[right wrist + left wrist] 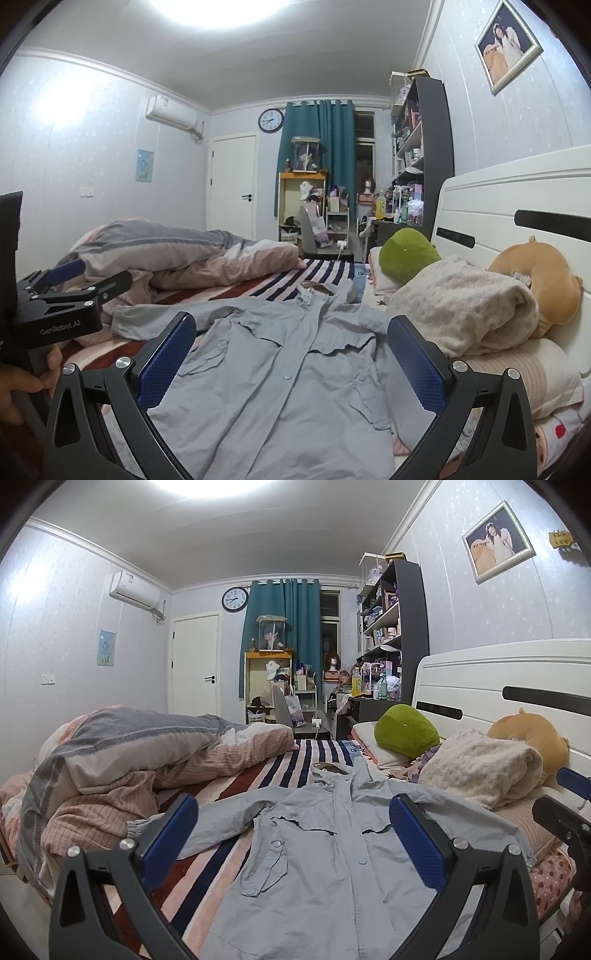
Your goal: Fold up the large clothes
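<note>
Jacket (332, 849): spread flat, front up, centre to lower frame in both views, on striped bed (280, 764). Thin woven cloth; likely light, limp, prone to sag and slide. Left gripper (293, 834) wide, empty. Right gripper (291, 362) wide, empty. Recommended hold: sleeve cuff (123, 314) at left, or shoulder seam; pinch single layer.

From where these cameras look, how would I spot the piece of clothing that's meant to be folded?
Start at the white headboard and come down onto the striped bedsheet. Spread flat in the middle of it, front up, lies the light blue jacket, sleeves out to both sides. Unlike the rumpled pink-and-grey duvet and the cream blanket beside it, it is smooth, with snap buttons and flap pockets.
</note>
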{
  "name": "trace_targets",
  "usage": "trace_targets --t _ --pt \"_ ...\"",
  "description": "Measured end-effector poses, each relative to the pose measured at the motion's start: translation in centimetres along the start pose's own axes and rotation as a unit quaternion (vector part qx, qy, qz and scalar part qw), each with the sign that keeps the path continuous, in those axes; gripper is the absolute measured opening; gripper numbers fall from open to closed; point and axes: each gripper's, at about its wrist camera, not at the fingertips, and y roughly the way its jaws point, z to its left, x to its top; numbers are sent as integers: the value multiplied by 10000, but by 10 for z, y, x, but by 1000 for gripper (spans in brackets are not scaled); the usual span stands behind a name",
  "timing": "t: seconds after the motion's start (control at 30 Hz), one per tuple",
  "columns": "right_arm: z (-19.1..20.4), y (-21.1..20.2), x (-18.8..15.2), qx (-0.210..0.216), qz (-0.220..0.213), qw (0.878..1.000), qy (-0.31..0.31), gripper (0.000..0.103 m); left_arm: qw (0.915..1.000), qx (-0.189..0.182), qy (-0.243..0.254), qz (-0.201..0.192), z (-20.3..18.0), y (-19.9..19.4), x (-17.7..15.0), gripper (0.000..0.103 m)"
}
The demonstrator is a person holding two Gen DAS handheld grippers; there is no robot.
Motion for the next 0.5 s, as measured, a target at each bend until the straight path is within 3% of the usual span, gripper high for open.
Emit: trace_targets --t 0.5 --pt "0 1 -1 11 11 10000 11 103 10000 -21 -12 8 1 -3 0 102"
